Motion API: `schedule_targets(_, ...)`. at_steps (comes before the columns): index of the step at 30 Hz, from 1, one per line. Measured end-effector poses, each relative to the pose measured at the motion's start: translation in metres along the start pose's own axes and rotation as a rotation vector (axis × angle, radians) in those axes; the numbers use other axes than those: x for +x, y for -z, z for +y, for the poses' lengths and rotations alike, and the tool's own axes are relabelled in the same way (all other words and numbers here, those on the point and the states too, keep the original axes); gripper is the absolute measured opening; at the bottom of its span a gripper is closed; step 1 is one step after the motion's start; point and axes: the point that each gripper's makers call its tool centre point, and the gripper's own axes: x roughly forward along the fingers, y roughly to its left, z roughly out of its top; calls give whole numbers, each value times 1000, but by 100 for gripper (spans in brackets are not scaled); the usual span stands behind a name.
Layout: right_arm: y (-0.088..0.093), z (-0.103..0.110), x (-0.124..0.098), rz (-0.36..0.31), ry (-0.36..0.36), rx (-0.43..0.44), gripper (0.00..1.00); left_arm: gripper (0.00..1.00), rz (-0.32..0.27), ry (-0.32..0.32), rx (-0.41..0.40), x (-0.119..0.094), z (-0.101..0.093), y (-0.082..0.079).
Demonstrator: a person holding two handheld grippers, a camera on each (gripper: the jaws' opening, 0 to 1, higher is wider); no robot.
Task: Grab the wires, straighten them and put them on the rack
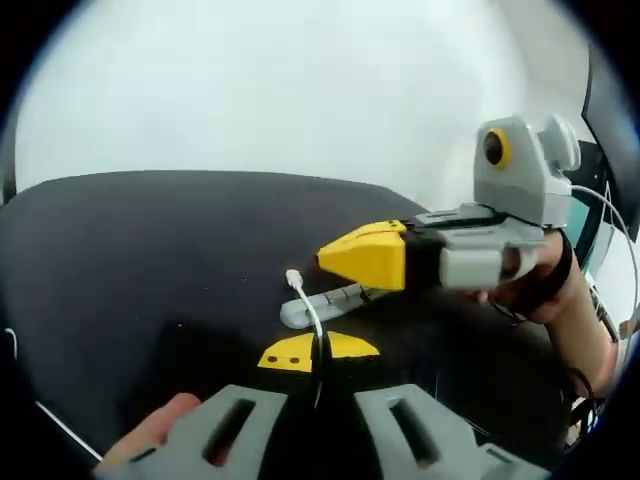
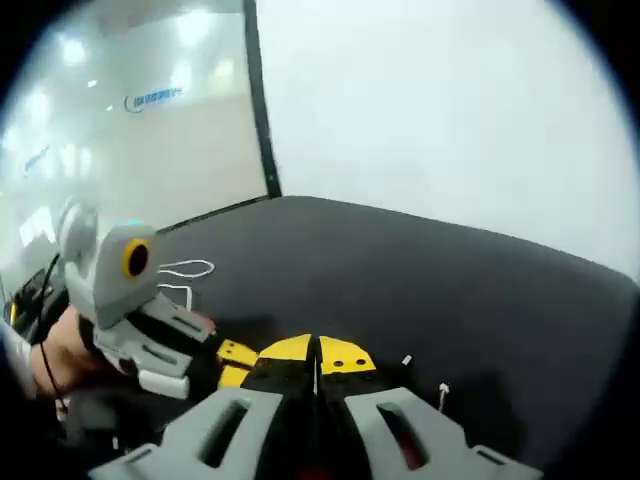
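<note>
With both grippers [image 1: 318, 352] [image 2: 316, 362] clamped shut on the wire [image 1: 305, 304], a steady taut pull toward the rack [image 1: 325, 303], at twelve o'clock, seemed wise.

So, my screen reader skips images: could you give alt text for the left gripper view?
The left gripper, shut on a white wire, hovers over a black table. The right gripper reaches in above a grey rack.
</note>
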Motion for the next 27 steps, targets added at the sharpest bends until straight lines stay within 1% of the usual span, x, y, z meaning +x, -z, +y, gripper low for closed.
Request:
schedule_targets(2, 3, -2, 7, 3, 10, -7, 0, 6, -1, -2, 3, 0, 0, 0)
schedule_targets(3, 7, -3, 10, 17, 17, -31, 0, 6, -2, -2, 4, 0, 0, 0)
schedule_targets(4, 13, -8, 13, 49, 40, -55, 0, 6, -4, -1, 2, 0, 0, 0)
schedule_targets(5, 18, -7, 14, 52, 60, -85, 0, 6, -5, 0, 2, 0, 0, 0)
schedule_targets(8, 19, -8, 18, 53, 46, -72, 0, 6, -6, 0, 10, -1, -1, 1)
schedule_targets(11, 18, -11, 18, 53, 48, -74, 0, 6, -5, -1, 17, -1, -1, 1)
schedule_targets(12, 18, -12, 19, 56, 49, -49, 0, 6, -5, -2, 19, -1, -1, 1)
schedule_targets(13, 18, -11, 20, 58, 48, -51, 0, 6, -6, -4, 25, -1, -1, 1)
schedule_targets(14, 18, -11, 20, 64, 48, -63, 0, 6, -7, -7, 35, -1, -2, 1)
schedule_targets(16, 20, -10, 19, 90, 63, -126, 0, 6, -8, -9, 52, -1, -2, 1)
schedule_targets(18, 22, -7, 18, 117, 81, -169, 0, 6, -7, -11, 61, 0, -1, 1)
schedule_targets(19, 20, -9, 21, 131, 85, -188, 0, 6, -6, -13, 61, 0, -1, 1)
schedule_targets(24, 23, -4, 19, 163, 85, -233, 0, 6, -9, -18, 76, 0, 0, 1)
schedule_targets(25, 23, -7, 20, 175, 87, -254, 0, 6, -9, -20, 81, 0, -1, 1)
schedule_targets(27, 24, -7, 20, 227, 98, -299, 0, 6, -6, -26, 95, 0, -1, 1)
